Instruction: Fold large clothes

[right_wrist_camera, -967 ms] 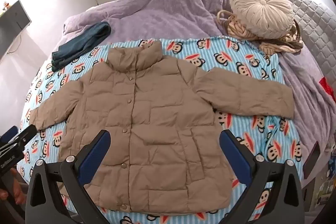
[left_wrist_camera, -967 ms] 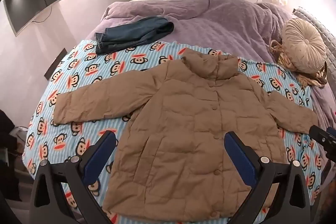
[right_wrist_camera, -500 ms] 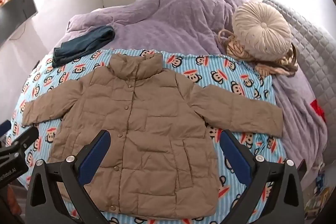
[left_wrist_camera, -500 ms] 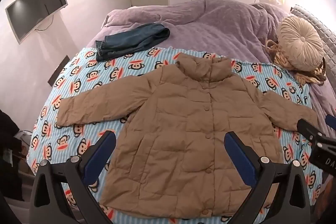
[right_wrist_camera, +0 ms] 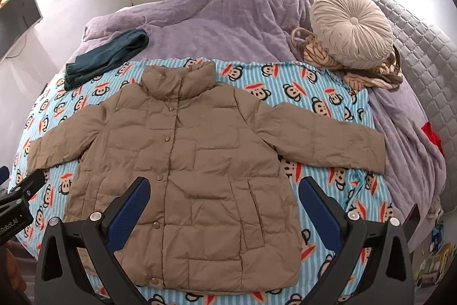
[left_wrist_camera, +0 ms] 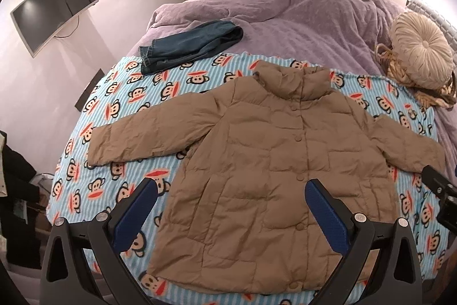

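My left gripper (left_wrist_camera: 230,190) fills the bottom of its frame, blue pads spread wide and holding nothing, hovering over the lower half of the jacket (left_wrist_camera: 274,159). My right gripper (right_wrist_camera: 224,189) sits the same way at the bottom of its own frame, pads wide apart and empty, also above the jacket's lower front. The jacket is tan, quilted and snapped shut, lying flat and face up in the middle of both frames, collar toward the top, hem toward me, both sleeves stretched out to the left and right. It rests on a blue striped sheet (left_wrist_camera: 122,102) printed with monkey faces, which shows around it on every side. In the left view the tip of my right gripper pokes in at the right edge, near the end of a sleeve; in the right view my left gripper's body shows at the lower left edge, just beside the other cuff. Above the sheet lies a rumpled purple blanket (right_wrist_camera: 228,16). Folded jeans (left_wrist_camera: 188,46) sit on it at the upper left, their end overlapping the sheet. At the upper right a round pleated cushion (right_wrist_camera: 352,29) rests on a rope bundle (right_wrist_camera: 320,55). A TV (left_wrist_camera: 52,9) hangs on the wall at the far upper left.
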The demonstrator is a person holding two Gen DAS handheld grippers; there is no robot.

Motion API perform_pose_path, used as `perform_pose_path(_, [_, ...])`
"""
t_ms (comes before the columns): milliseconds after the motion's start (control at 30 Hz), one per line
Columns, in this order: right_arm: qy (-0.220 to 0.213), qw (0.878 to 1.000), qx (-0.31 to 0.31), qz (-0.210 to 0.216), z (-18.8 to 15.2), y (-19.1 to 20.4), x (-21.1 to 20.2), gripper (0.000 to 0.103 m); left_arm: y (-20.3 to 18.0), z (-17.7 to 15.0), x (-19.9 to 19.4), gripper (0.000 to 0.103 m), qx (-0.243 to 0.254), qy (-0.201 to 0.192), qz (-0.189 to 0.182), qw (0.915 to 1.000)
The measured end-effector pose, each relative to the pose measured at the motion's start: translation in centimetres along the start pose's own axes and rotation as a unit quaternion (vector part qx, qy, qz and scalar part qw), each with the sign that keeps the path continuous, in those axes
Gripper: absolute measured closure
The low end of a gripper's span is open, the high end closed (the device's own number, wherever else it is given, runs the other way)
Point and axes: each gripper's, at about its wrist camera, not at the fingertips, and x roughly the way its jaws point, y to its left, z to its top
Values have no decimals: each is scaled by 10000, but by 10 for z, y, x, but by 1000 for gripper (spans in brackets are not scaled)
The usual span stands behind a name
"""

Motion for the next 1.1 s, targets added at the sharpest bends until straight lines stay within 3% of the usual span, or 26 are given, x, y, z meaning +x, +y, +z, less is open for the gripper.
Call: perform_pose_path(1100, [142,9999,55,-19,-10,3,1,0,0,-8,2,0,-22,118,-62,9999])
